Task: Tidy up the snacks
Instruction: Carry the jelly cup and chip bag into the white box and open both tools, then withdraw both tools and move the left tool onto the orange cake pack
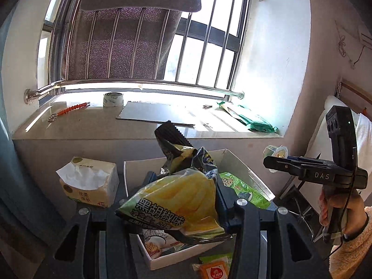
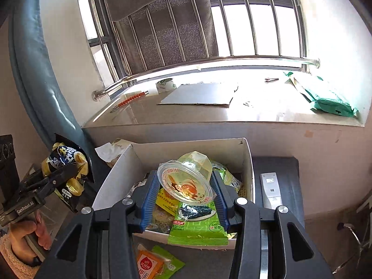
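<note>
My left gripper [image 1: 183,193] is shut on a yellow and black chip bag [image 1: 179,200] and holds it above the white cardboard box [image 1: 230,160]. The bag also shows at the left of the right wrist view [image 2: 66,165]. My right gripper [image 2: 183,190] is shut on a clear jelly cup [image 2: 186,181] and holds it over the same box [image 2: 234,151]. The cup also shows in the left wrist view [image 1: 277,152]. The box holds a green seaweed packet [image 2: 197,225] and several other snack packets. An orange snack packet [image 2: 148,265] lies on the dark table in front of the box.
A tissue pack [image 1: 90,181] stands left of the box. A white remote [image 2: 270,190] lies to the right of the box. Behind is a stone windowsill [image 1: 93,125] with a tape roll [image 1: 113,99], a cardboard sheet [image 1: 153,112] and a green parcel [image 2: 330,100].
</note>
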{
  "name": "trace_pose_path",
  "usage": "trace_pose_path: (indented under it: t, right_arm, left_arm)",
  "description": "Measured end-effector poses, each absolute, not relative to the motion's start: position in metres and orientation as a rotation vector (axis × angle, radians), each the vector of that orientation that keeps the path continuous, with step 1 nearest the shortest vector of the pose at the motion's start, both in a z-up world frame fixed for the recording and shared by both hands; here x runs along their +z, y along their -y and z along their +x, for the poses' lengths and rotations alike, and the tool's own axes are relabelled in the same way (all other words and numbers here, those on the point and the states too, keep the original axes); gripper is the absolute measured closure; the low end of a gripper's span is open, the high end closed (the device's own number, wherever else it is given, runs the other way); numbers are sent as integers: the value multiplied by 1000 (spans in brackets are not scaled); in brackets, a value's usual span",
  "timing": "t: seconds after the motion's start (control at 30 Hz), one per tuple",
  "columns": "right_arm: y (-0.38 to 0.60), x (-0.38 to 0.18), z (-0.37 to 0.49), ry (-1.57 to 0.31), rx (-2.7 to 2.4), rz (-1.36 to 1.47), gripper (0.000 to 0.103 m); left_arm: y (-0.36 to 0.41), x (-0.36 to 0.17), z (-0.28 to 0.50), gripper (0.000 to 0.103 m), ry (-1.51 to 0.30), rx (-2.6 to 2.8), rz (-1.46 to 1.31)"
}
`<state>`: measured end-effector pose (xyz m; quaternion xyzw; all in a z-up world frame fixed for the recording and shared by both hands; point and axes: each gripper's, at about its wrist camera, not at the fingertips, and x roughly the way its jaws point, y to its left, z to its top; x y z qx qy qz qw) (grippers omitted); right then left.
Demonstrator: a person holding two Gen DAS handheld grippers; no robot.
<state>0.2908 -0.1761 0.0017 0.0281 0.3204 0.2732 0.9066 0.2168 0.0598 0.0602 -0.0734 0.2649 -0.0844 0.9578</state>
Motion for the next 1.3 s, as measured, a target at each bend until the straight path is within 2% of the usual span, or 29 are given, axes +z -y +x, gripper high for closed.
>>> trace_pose_path:
  t: [0.07,0.1,0.13,0.17,0.2,0.53,0.8,1.0,1.3]
  right_arm:
    - [170,-2,308,-705,560,58,54]
    - [167,-6,316,-731,557,52,45]
    - [166,-12,323,-760,548,46,16]
    - [166,-17,326,-775,514,43,2]
    - [167,-21,327,-772,494,47,0]
    - [178,-18,310,-726,509,68,0]
    - [190,-17,239,-653,613,90,0]
    - [199,-56,166,-659,700,124,0]
    - [211,-130,87,-767,684,150,0]
  left_arm:
    - [-57,58,234,48,-578,-176,-142]
    - [-55,56,241,45,-609,-171,-135]
    - [-54,52,249,30,-639,-148,-119]
    - [-52,48,254,4,-662,-124,-108]
    - [-52,45,255,0,-669,-115,-108]
    - [-52,26,236,0,-709,-120,-113]
    - [-47,26,177,0,-656,-139,-65]
    - [-35,-1,121,0,-650,-166,-54]
    - [1,-78,96,0,-824,-203,-89]
